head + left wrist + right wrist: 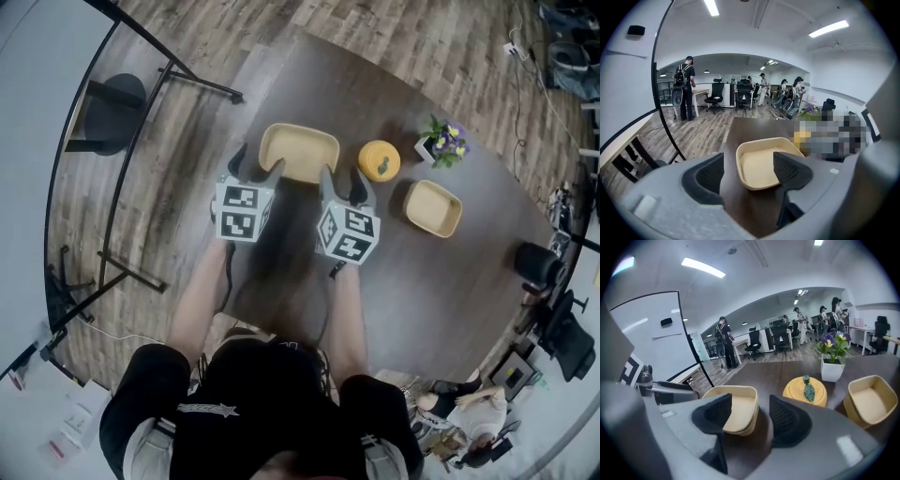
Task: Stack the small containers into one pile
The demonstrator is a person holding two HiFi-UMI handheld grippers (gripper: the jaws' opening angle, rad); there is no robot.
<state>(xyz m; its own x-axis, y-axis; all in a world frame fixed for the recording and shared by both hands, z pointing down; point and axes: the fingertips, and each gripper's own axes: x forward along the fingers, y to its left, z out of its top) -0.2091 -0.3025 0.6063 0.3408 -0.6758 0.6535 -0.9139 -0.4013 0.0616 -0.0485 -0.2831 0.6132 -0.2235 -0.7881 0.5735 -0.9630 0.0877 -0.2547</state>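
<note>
The left gripper [255,164] and the right gripper [344,180] both have their jaws spread apart, with nothing clamped in either. They sit side by side at the near edge of a shallow beige rectangular plastic container [300,150], the left at its near left corner and the right at its near right corner. The left gripper view shows this container [757,168] lying just ahead of the left gripper [749,171], and no other container clearly. Only the right gripper view, looking past the right gripper [749,416] and the same container [740,411], shows the green leaf on a round yellow lidded container [804,391]. It also shows a second beige container [869,399] and a white-potted purple flower [833,363]. All stand on the dark brown table [441,291].
</note>
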